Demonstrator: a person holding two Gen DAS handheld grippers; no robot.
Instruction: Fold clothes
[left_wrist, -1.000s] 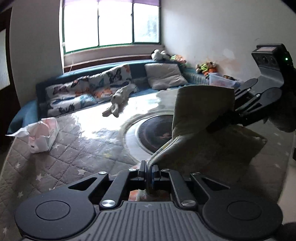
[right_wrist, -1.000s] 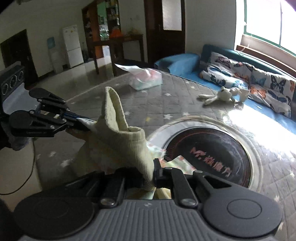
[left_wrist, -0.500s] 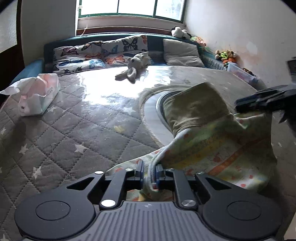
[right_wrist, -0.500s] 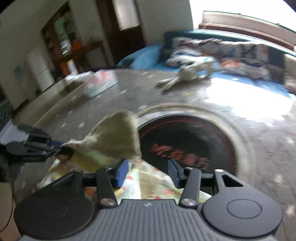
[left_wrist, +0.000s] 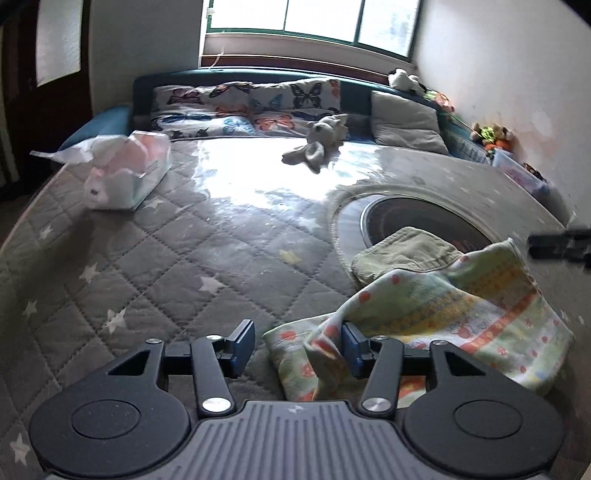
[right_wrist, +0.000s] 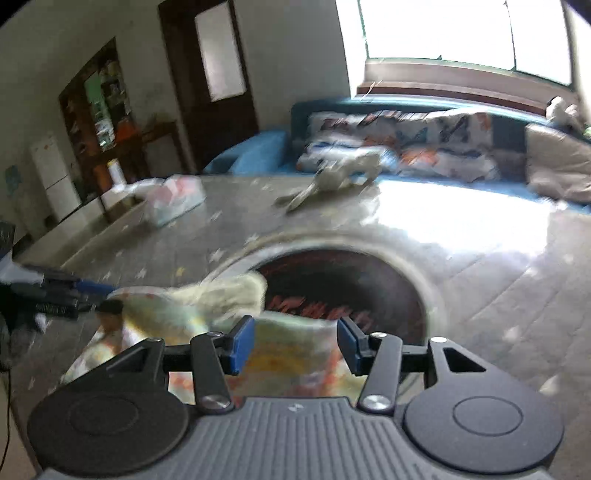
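A small child's garment (left_wrist: 458, 299), pale green with a coloured print and an olive cuff (left_wrist: 402, 254), lies crumpled on the grey quilted table cover (left_wrist: 177, 266). My left gripper (left_wrist: 297, 347) stands open over its near corner, and a fold of cloth rests against the right finger. My right gripper (right_wrist: 293, 343) is also open, just above the same garment (right_wrist: 173, 317), which is blurred in the right wrist view. The left gripper shows there as a dark shape (right_wrist: 55, 291) at the left edge; the right one appears at the right edge (left_wrist: 557, 245) of the left wrist view.
A round dark inset (left_wrist: 417, 221) sits in the table beside the garment. A tissue pack (left_wrist: 125, 173) lies far left and a plush rabbit (left_wrist: 317, 146) at the far edge. Behind is a blue sofa (left_wrist: 258, 99) with butterfly cushions under a window.
Both grippers lowered the garment from the air onto the table and let it go; their jaws went from shut to open. The right gripper opened first, then the left.
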